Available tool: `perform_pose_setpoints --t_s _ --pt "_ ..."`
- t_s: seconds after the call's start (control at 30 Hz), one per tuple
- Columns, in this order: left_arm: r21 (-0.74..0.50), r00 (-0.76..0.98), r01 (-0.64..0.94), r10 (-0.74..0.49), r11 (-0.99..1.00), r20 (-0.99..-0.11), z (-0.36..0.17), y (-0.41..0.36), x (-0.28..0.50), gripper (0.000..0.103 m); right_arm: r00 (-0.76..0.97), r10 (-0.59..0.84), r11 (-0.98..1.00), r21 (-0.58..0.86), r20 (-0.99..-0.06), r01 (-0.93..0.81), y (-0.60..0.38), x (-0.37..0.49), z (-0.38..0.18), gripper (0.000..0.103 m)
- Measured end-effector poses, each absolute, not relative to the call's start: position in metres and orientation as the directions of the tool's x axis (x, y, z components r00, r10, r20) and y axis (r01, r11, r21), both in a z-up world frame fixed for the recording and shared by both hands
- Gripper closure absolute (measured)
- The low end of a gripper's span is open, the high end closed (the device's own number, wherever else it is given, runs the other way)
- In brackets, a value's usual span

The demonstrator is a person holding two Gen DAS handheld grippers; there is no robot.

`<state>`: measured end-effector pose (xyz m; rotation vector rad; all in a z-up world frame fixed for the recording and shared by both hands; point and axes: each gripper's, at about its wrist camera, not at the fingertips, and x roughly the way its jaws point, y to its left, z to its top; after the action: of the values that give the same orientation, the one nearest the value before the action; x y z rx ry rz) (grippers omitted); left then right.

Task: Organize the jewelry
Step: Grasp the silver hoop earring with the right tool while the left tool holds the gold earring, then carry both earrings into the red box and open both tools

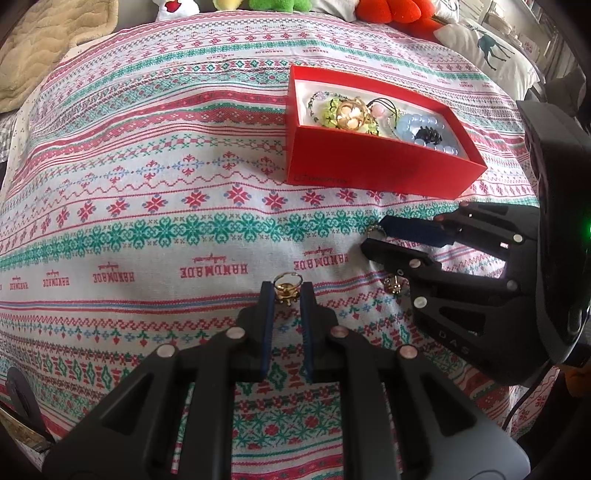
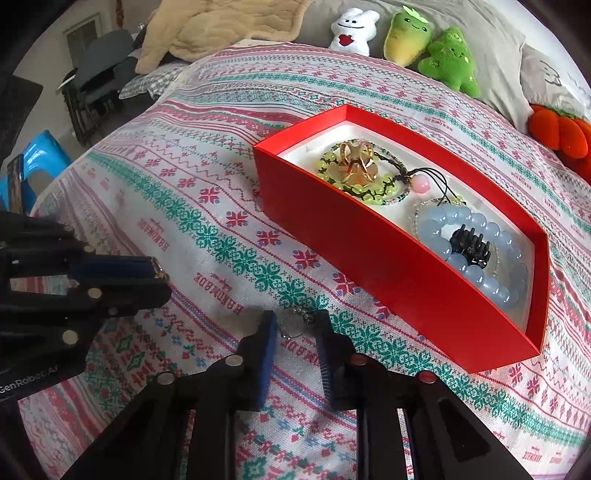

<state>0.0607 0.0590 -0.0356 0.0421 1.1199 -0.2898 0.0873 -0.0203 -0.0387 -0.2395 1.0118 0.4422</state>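
Observation:
My left gripper [image 1: 287,291] is shut on a gold ring [image 1: 285,288] just above the patterned bedspread; in the right wrist view this left gripper [image 2: 162,275] comes in from the left with the gold ring [image 2: 160,271] at its tips. To its right, my right gripper [image 2: 297,321] has its pads around a thin silver ring with a bead chain [image 2: 293,325] lying on the cloth, and it looks shut on it. Another small gold piece [image 1: 393,286] lies under the right gripper [image 1: 376,236]. The red box [image 1: 369,162] [image 2: 369,258] beyond holds bead bracelets, a gold piece and a black hair claw.
The patterned bedspread [image 1: 166,184] covers the whole work area. Plush toys [image 2: 447,59] and pillows [image 1: 491,48] line the far edge, and a beige blanket [image 2: 221,26] lies at the back left. A blue stool [image 2: 37,155] stands beside the bed.

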Motion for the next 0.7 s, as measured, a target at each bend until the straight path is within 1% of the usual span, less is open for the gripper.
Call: perform_pose_setpoints --t_s 0.03,0.07,0.5,0.7 --pt "-0.112 0.403 0.25 -0.208 0.962 -0.891 -0.035 0.059 0.061 0.088 0.453 0.246 0.886 0.01 -0.857 -0.463 -0.02 0.087 -0.039 0.087" --pt "-0.113 0.403 0.25 -0.209 0.962 -0.891 -0.035 0.059 0.061 0.088 0.452 0.247 0.886 0.011 -0.857 -0.464 -0.02 0.086 -0.039 0.087" --pt "-0.124 0.415 0.248 -0.221 0.961 -0.882 -0.02 0.056 0.072 0.088 0.44 0.256 0.891 0.033 -0.861 -0.453 -0.024 0.086 -0.031 0.088" --pt "-0.132 0.438 0.252 -0.235 0.959 -0.868 -0.006 0.055 0.079 0.088 0.458 0.282 0.892 0.054 -0.843 -0.449 -0.028 0.08 -0.013 0.088"
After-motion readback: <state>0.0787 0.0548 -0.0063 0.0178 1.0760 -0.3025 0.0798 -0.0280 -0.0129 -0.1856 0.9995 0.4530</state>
